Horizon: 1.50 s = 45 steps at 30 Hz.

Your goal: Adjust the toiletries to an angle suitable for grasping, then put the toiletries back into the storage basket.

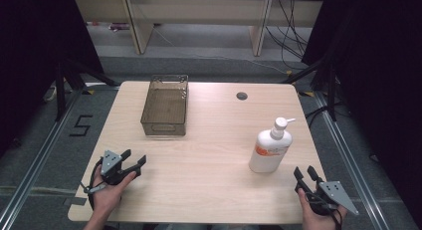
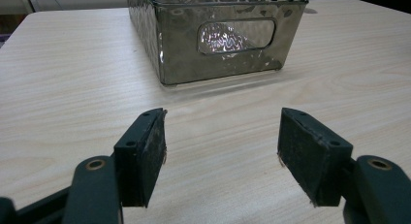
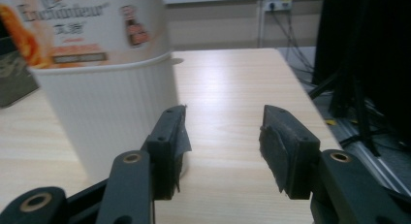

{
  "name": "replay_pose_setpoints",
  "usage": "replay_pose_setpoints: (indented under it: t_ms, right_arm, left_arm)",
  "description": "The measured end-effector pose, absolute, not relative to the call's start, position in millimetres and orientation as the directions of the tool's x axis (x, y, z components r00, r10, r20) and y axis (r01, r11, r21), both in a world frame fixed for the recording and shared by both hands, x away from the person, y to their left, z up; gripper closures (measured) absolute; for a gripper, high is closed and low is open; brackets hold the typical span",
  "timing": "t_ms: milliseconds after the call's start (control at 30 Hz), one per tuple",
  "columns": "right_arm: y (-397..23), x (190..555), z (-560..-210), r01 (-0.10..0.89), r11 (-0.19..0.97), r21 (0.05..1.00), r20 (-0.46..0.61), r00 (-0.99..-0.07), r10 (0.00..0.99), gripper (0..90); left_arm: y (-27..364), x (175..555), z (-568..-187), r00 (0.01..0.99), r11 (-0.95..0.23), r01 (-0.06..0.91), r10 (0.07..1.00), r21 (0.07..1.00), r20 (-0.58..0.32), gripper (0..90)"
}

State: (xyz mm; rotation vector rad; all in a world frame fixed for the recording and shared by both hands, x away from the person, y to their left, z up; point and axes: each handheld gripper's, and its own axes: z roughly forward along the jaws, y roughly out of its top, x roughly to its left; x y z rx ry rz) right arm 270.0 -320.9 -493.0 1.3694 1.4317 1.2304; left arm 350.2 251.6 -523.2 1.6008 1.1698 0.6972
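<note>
Two grippers rest at the near edge of the bench [image 1: 209,155], one in each of the person's hands; the white pump bottle [image 1: 269,149] stands upright on the bench's right side and serves as the landmark; the right gripper [image 1: 307,174] sits just beside the bottle, on its near right, fingers [image 3: 167,146] spread apart and released with nothing between them, the bottle's ribbed white wall lying just outside the left-hand finger in the right gripper view, whether touching it I cannot tell; the left gripper [image 1: 133,159] lies well apart from the bottle, far to its left, fingers [image 2: 145,153] likewise spread and released over bare wood; the metal basket [image 1: 165,106] stands beyond the left gripper, well to the bottle's far left, its handle slot facing the left gripper.
</note>
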Motion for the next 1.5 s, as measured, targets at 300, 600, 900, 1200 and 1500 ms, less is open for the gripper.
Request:
replay_pose_setpoints:
  t_ms: [300, 600, 900, 1200, 1500]
  right_arm:
    - [-329.2, 264.2, -494.4, 0.218, -0.051, 0.975, 0.066, -0.064, 0.996, 50.9]
    - [-316.8, 259.9, -484.7, 0.254, -0.041, 0.966, 0.080, -0.144, 0.986, 68.3]
    - [-260.7, 268.5, -471.6, 0.281, 0.083, 0.956, 0.027, -0.365, 0.931, 90.0]
    - [-240.2, 293.0, -464.7, 0.284, 0.097, 0.954, 0.010, -0.353, 0.936, 90.0]
    - [-233.8, 309.8, -463.3, 0.278, 0.124, 0.952, -0.024, -0.338, 0.941, 90.0]
  left_arm:
    - [252.0, 350.7, -522.6, 0.370, -0.029, 0.349, 0.923, 0.937, -0.109, 33.3]
    - [243.5, 349.7, -519.3, 0.389, -0.044, 0.328, 0.917, 0.944, -0.092, 33.2]
    - [246.3, 348.7, -520.4, 0.380, -0.038, 0.327, 0.920, 0.944, -0.095, 33.2]
    - [244.3, 345.8, -517.2, 0.388, -0.040, 0.314, 0.917, 0.949, -0.090, 33.2]
    - [233.8, 343.5, -512.1, 0.424, -0.060, 0.305, 0.902, 0.950, -0.079, 33.0]
